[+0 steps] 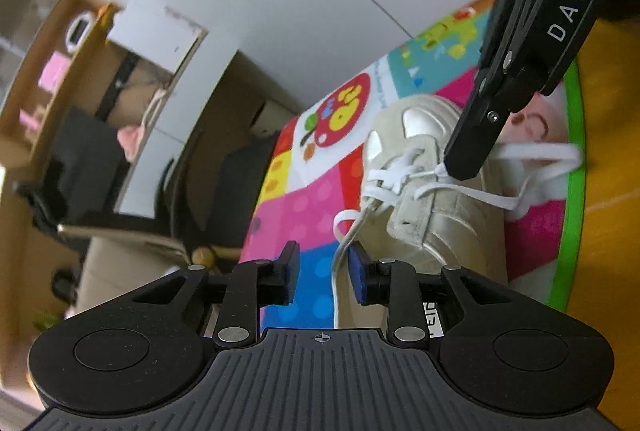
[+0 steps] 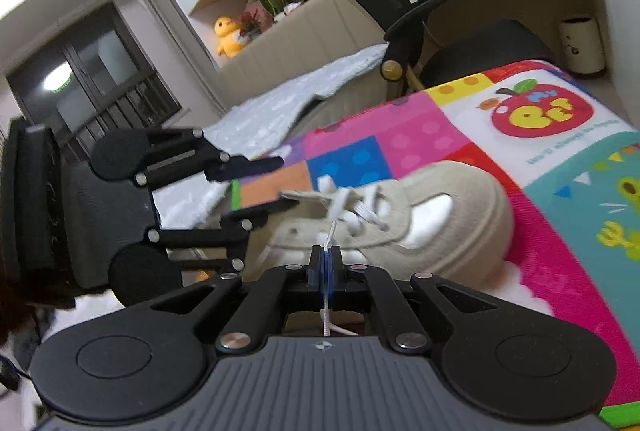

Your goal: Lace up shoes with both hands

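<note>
So, lace point(image 1: 340, 259) is thin, floppy, slippery: pinch near its stiff tip. R gripper point(image 2: 328, 263) fingers pinch one end; L gripper point(image 1: 323, 271) fingers spread w/ lace between.

Beige sneaker point(image 2: 440, 215): matt suede-like upper with smooth glossy white panels; flat woven white lace point(image 1: 520, 155); smooth printed play mat point(image 2: 400, 143); matt black plastic grippers.

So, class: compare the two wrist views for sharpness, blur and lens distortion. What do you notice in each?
Left wrist view: shoe and laces fairly sharp, shelves at left smeared, wall lines bowed by the fisheye. Right wrist view: shoe and play mat blurred, the camera's own tongs crisp, dark corners.
</note>
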`<action>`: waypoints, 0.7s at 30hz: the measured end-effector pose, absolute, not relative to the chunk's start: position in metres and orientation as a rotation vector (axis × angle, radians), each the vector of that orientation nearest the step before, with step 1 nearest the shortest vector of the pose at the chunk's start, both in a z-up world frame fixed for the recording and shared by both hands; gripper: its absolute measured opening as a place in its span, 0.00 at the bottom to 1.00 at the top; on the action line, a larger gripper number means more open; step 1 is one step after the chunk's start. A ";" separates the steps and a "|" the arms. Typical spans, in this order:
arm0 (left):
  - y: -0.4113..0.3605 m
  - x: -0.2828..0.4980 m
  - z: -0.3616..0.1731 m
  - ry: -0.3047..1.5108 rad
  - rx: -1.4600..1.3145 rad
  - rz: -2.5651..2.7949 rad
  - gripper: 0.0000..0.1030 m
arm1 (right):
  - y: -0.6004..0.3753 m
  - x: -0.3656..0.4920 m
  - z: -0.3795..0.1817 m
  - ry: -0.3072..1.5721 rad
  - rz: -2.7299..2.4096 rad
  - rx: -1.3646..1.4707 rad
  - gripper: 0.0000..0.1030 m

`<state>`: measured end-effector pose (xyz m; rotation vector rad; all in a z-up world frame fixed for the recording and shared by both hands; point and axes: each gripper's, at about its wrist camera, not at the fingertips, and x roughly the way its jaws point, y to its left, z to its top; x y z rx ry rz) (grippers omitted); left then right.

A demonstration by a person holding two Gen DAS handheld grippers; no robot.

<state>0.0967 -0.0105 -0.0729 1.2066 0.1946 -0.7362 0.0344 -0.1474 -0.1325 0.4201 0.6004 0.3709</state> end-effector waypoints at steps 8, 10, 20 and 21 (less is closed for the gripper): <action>-0.011 0.111 -0.065 0.267 1.145 -0.764 0.28 | -0.135 0.039 -0.133 0.606 0.390 0.348 0.03; -0.009 0.114 -0.063 0.281 1.123 -0.766 0.28 | -0.133 0.040 -0.132 0.607 0.395 0.328 0.02; -0.001 0.119 -0.052 0.317 1.061 -0.783 0.37 | -0.136 0.048 -0.110 0.517 0.417 0.358 0.01; -0.001 0.119 -0.051 0.319 1.058 -0.784 0.38 | -0.133 0.051 -0.111 0.523 0.428 0.363 0.01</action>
